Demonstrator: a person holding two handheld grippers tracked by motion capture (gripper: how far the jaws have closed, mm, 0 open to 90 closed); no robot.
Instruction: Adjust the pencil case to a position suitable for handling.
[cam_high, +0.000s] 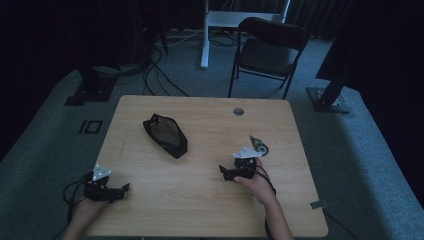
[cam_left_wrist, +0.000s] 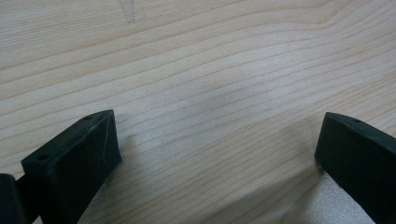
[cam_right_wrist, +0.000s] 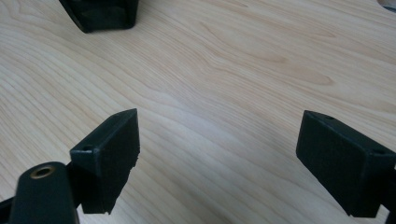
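Lying in dim light on the wooden table (cam_high: 200, 200), the black pouch (cam_high: 165, 135) is hard to read in the high view: it looks like a flat zip case with a mesh or see-through face, set at a slant on the left-centre of the tabletop, but what it holds cannot be made out. A dark corner at the top edge of the right gripper view (cam_right_wrist: 100, 14) is cut off by the frame and is probably that same pouch. Just beyond the right gripper lies a small greenish-grey object (cam_high: 259, 145), too small and dark to name. The person's forearms are cut off by the bottom edge.

The left gripper (cam_high: 122, 189) rests low at the near left corner of the table, held in a hand (cam_high: 86, 212) that comes in over the table edge, jaws pointing right. In the left gripper view its jaws stand wide apart with only bare wood between them (cam_left_wrist: 217, 140). The right gripper (cam_high: 223, 172) sits at the right-centre, well apart from the pouch, gripped from behind by the right hand (cam_high: 257, 184), jaws pointing left across the table. Its jaws too are spread wide over bare wood (cam_right_wrist: 217, 154), holding nothing.
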